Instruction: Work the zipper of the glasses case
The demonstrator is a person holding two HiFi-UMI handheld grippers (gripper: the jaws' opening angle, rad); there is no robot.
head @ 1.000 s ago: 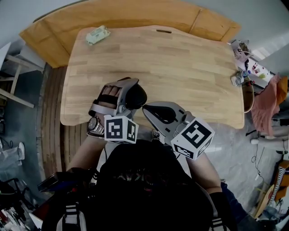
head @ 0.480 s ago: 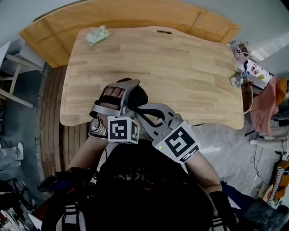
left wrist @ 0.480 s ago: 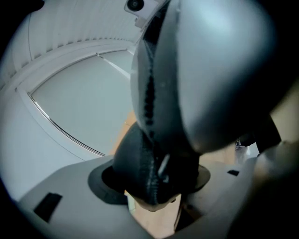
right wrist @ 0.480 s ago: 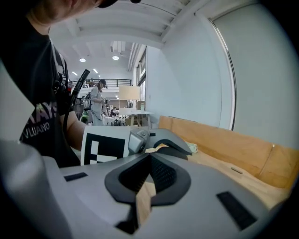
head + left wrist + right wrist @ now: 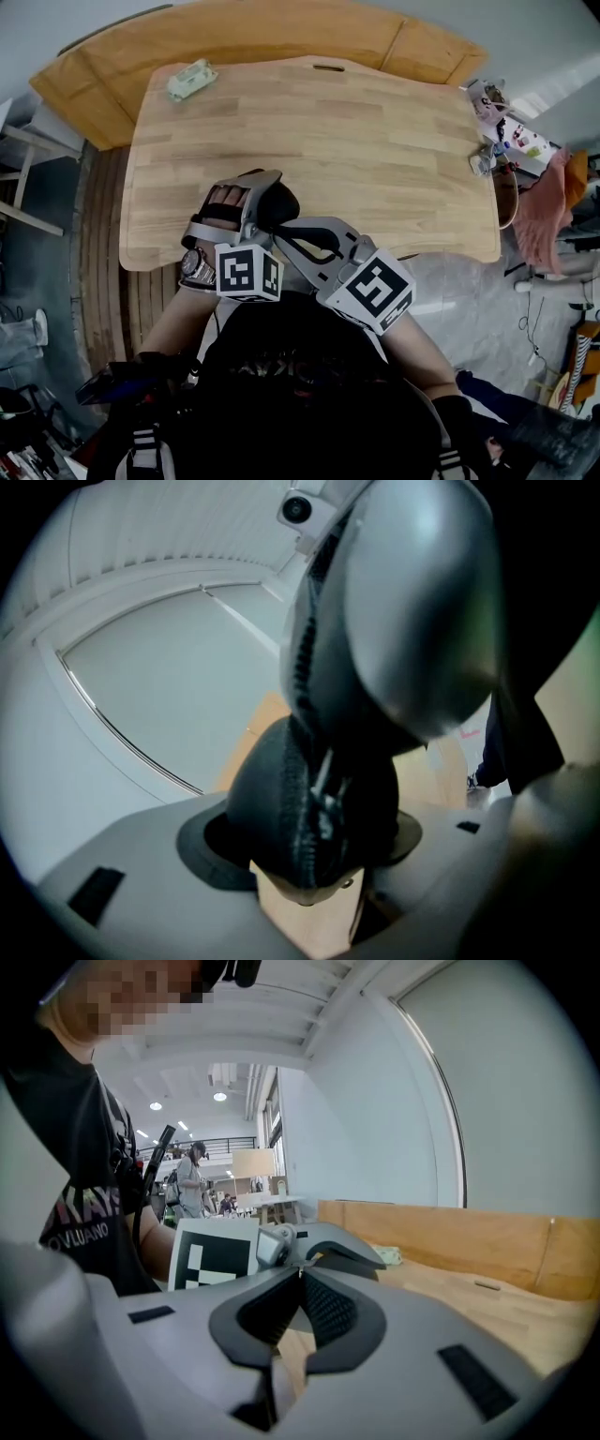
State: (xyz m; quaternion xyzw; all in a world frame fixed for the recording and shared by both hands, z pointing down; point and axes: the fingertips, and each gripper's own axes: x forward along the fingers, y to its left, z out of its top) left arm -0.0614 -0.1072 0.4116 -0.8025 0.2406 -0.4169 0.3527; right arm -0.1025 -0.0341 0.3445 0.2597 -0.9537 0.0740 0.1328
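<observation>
Just inside the near table edge (image 5: 150,265), left tongs (image 5: 260,191) grasp glasses case (image 5: 272,799); right tongs (image 5: 302,1269) clenched.

Grey left gripper (image 5: 271,193) and right gripper (image 5: 278,232) bore black-and-white marker cubes (image 5: 248,272); the person wore a black shirt (image 5: 300,394) and metal watch (image 5: 195,263).

Light wooden table (image 5: 375,141) (grey floor (image 5: 450,305) beneath), white walls (image 5: 356,1129).

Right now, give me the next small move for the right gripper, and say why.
Probably draw the right gripper a short way along the zipper line. Its jaws are shut, seemingly on the zipper pull, and the left gripper clamps the black case between its jaws, so the slider should run without the case slipping.
</observation>
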